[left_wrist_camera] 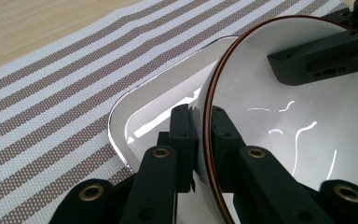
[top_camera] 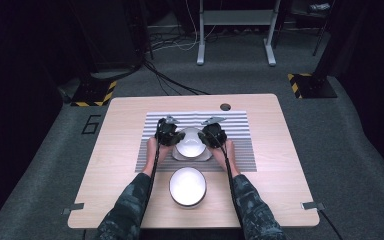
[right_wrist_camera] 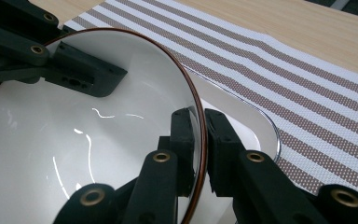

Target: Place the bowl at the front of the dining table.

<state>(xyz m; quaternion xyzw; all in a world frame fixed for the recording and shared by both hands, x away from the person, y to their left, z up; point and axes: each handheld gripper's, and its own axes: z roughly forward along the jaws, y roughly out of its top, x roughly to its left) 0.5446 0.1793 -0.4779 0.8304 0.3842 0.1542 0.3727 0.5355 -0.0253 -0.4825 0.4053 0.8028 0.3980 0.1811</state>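
Grippers both pinch rim of white glossy bowl with thin brown edge [top_camera: 190, 142]: left gripper [left_wrist_camera: 202, 135] on its left side, right gripper [right_wrist_camera: 203, 140] on its right. Bowl sits over white rounded-square plate [left_wrist_camera: 144, 112] on striped grey-and-white placemat [top_camera: 240, 130]. High view alone shows second white round bowl [top_camera: 187, 186] nearer person, on light wooden table [top_camera: 280, 150]. Gripper views reveal brown rim line, plate edge.

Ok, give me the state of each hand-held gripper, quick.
Left hand-held gripper: shut on the bowl, clamping its rim.
Right hand-held gripper: shut on the same bowl's opposite rim.

Wooden table [top_camera: 130, 185]: striped mat [top_camera: 240, 130], white bowl [top_camera: 187, 186].
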